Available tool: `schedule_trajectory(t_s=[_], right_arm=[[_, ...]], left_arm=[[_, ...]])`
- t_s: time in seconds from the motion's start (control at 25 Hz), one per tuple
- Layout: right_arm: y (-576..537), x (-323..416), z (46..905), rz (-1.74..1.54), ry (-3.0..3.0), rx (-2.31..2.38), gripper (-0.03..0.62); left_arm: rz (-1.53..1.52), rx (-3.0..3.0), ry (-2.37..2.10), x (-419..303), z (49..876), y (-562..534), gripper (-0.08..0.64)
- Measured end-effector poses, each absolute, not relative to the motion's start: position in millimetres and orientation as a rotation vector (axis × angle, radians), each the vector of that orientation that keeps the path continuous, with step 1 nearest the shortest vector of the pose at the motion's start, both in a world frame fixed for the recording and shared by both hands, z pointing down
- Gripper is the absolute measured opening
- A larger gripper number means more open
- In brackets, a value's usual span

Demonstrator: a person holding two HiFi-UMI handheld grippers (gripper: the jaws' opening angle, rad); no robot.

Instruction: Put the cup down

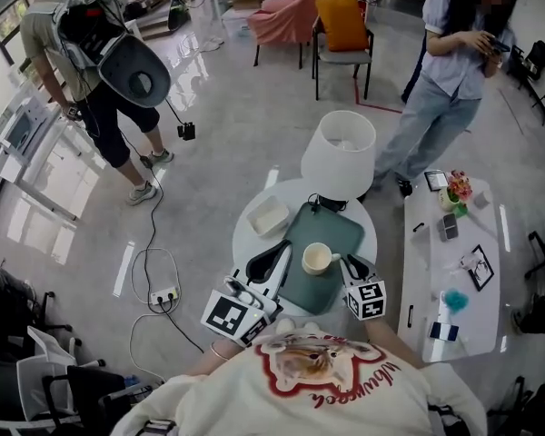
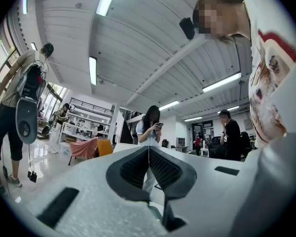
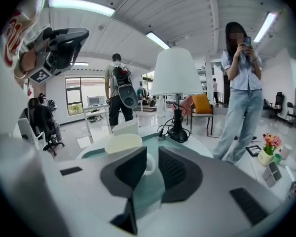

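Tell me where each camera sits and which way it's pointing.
Head view: on the person's head, steeply down at round table, cup, lamp; shows left gripper, right gripper, shirt.
Left gripper view: on the left gripper, tilted up at ceiling; jaws together, shirt at right.
Right gripper view: on the right gripper, facing cup and lamp; jaws apart.
Shared: head and right gripper views both show cup and lamp.

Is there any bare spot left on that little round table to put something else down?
Yes. The teal tray is bare behind the cup, up to the lamp, and at its near end between the left gripper and right gripper. The table's left side is crowded by the white dish.
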State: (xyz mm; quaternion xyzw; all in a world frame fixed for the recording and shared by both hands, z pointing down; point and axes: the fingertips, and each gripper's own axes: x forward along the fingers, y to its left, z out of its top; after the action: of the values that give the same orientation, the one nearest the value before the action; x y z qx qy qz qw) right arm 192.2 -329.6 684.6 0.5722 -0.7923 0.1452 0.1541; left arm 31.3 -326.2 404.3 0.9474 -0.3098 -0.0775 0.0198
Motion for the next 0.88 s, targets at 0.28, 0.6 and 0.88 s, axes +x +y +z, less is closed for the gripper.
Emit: schedule_trajectory(t_s=[0.28,0.6,0.88], right_arm=[[-346.4,192.8,603.3,0.283,-2.419,1.757,0.052],[-353.6,172.0,505.7,0.115,-2.592,1.788,0.052],[-348.0,159.5,441.6,0.018,-2.707,1.759,0.051]], left_arm=[[-0.256,2.959,-0.935,38.6,400.5,-325.6,0.017],[-0.279,2.968,-0.927,42.8,394.5,-328.6,0.017],[-0.291,2.964,-0.931,45.2,393.4,-330.8,0.017]])
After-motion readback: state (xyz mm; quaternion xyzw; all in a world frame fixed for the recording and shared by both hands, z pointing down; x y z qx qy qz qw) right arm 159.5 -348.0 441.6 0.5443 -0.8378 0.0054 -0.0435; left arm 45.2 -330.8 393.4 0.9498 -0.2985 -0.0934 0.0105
